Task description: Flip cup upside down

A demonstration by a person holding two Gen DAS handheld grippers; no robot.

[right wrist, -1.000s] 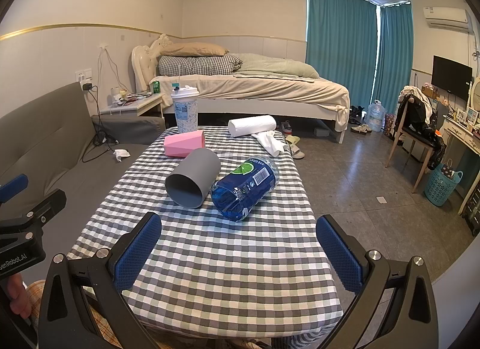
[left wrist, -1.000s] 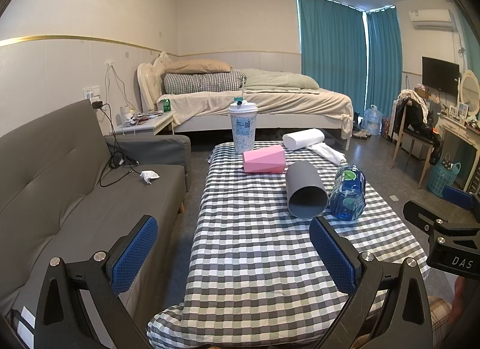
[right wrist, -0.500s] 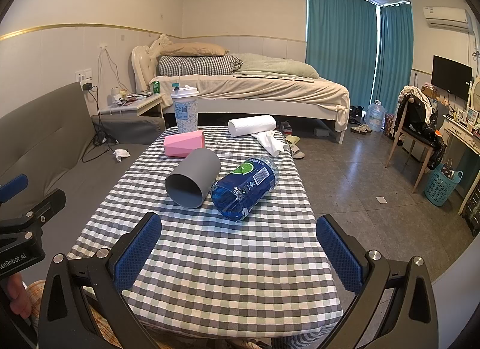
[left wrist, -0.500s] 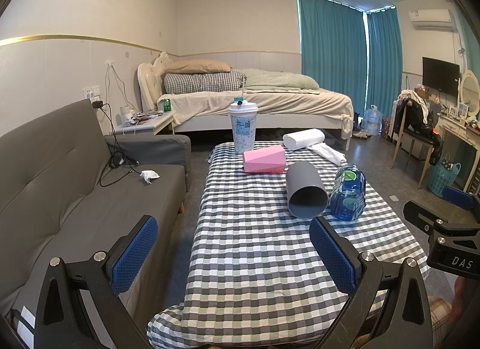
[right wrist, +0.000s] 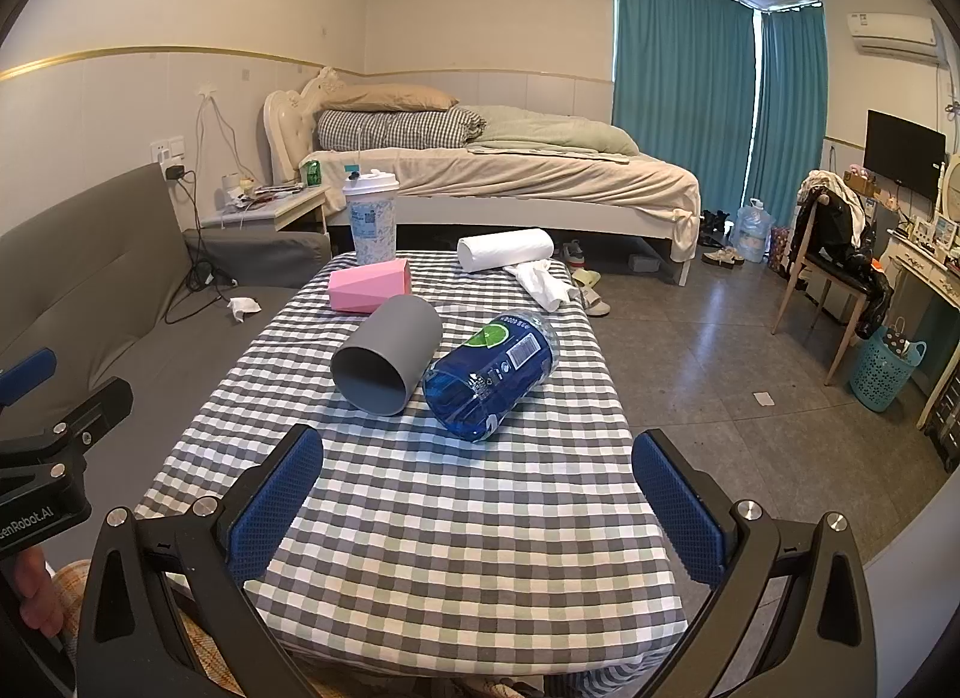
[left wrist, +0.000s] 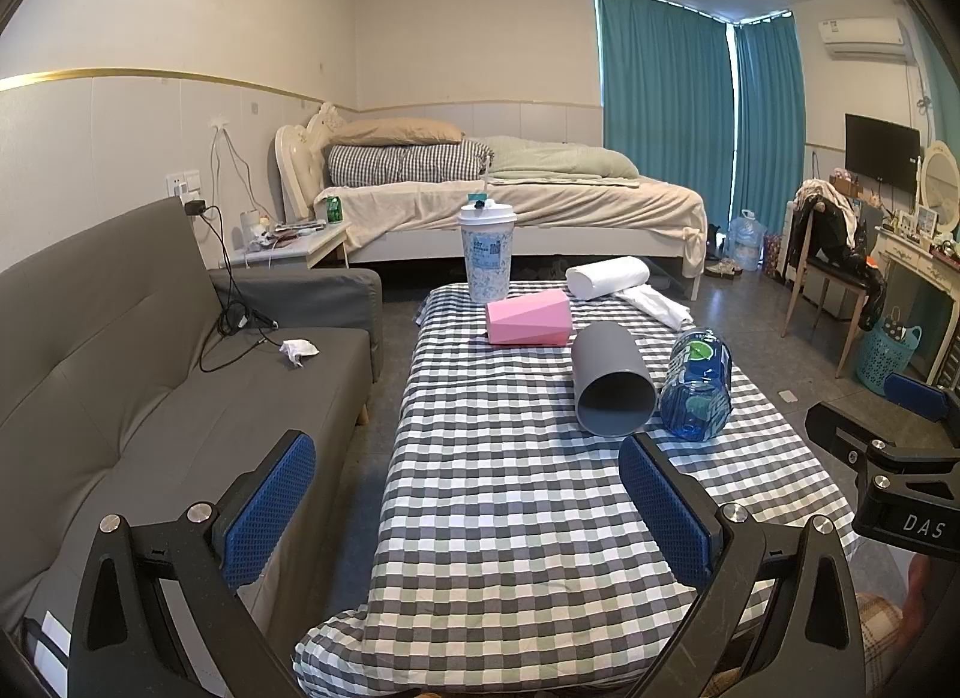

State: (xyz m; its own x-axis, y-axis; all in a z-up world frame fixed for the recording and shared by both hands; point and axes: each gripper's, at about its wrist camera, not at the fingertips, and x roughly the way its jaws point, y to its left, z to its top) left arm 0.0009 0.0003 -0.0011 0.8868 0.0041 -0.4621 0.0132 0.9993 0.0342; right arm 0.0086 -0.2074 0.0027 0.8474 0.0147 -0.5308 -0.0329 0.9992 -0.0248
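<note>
A grey cup (left wrist: 609, 377) lies on its side in the middle of the checked table (left wrist: 510, 494), its open mouth facing me; it also shows in the right wrist view (right wrist: 387, 362). My left gripper (left wrist: 468, 500) is open and empty, held back over the table's near left edge. My right gripper (right wrist: 480, 497) is open and empty over the near edge, short of the cup. Each gripper's body shows at the side of the other's view.
A blue water bottle (right wrist: 492, 371) lies on its side touching the cup's right. A pink box (right wrist: 369, 290), a tall lidded drink cup (right wrist: 371, 215) and a white roll (right wrist: 504, 248) sit farther back. A grey sofa (left wrist: 120, 350) runs along the left.
</note>
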